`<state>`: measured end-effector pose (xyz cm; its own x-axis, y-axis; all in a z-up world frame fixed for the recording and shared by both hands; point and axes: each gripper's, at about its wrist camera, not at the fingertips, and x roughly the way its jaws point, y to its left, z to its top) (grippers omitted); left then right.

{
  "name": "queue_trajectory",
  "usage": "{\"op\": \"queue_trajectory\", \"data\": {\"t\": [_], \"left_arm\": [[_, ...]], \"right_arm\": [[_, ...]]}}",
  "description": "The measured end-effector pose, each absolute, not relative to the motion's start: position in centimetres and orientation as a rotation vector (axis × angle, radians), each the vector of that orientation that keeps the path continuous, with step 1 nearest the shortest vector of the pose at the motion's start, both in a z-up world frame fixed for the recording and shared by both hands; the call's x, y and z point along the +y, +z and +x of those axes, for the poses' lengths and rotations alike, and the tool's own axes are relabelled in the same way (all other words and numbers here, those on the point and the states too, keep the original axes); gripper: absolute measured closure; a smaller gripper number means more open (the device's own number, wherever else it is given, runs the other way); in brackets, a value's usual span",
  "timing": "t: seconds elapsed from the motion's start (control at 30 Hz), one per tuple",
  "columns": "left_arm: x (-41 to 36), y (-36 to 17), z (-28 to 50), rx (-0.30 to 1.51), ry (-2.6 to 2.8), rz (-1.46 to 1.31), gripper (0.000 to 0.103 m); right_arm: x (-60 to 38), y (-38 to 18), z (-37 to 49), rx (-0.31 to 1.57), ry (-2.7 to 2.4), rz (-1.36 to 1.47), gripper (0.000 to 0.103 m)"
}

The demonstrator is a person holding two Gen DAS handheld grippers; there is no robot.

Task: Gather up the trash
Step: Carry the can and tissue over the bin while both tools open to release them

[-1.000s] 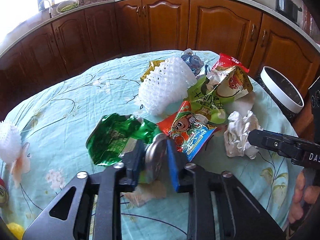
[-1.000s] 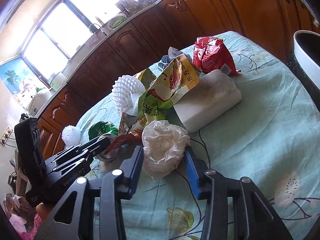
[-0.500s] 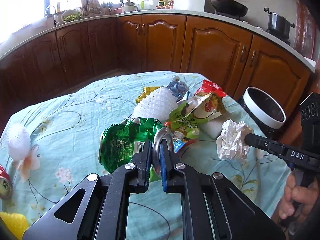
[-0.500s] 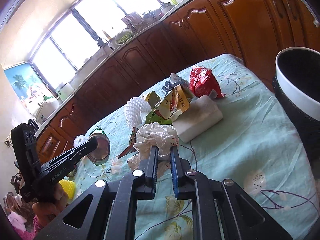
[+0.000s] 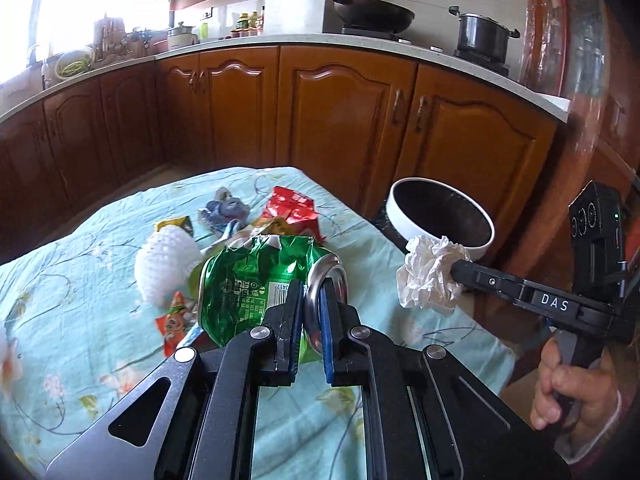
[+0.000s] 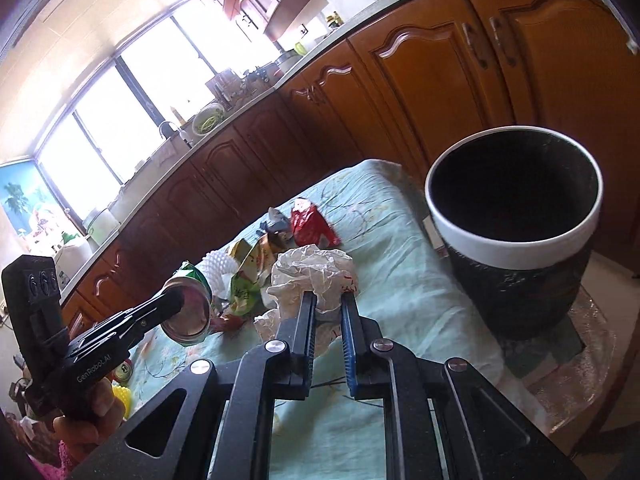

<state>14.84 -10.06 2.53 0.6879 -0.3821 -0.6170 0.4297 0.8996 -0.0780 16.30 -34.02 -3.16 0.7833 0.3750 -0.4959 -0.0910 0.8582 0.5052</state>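
Green crushed aluminium can (image 5: 256, 292), its torn wall crumpled and its silver rim turned toward me, sat pinched between the fingers of my left gripper (image 5: 310, 300); the black pad and the blue pad were closed on that rim, and the can hung above the pale turquoise floral tablecloth (image 5: 80, 280). My right gripper (image 6: 328, 312) was clamped on a crumpled white paper tissue ball (image 6: 312, 268), held in the air near the right edge of the table. Just beyond it, to the right and off the table's edge, stood the round black waste bin with a white rim (image 6: 516, 240), its mouth open and dark inside. Left behind on the cloth, farther off, lay a white foam fruit net (image 5: 164, 264), a red crinkled snack bag (image 5: 292, 210), a blue-grey wrapper (image 5: 224, 212), a yellow-green snack packet (image 6: 250, 264) and a small orange cartoon wrapper (image 5: 174, 320). Brown wooden cabinets (image 5: 340, 120) ran along the far side under a pale counter.
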Motion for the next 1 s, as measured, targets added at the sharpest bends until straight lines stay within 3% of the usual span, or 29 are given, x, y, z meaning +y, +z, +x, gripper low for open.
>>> {"op": "queue_trajectory", "data": {"t": [1.0], "left_arm": [[-28.6, 2.9, 21.1, 0.674, -0.698, 0.232, 0.096]], "right_arm": [[-47.8, -2.1, 18.8, 0.558, -0.031, 0.458, 0.091]]}}
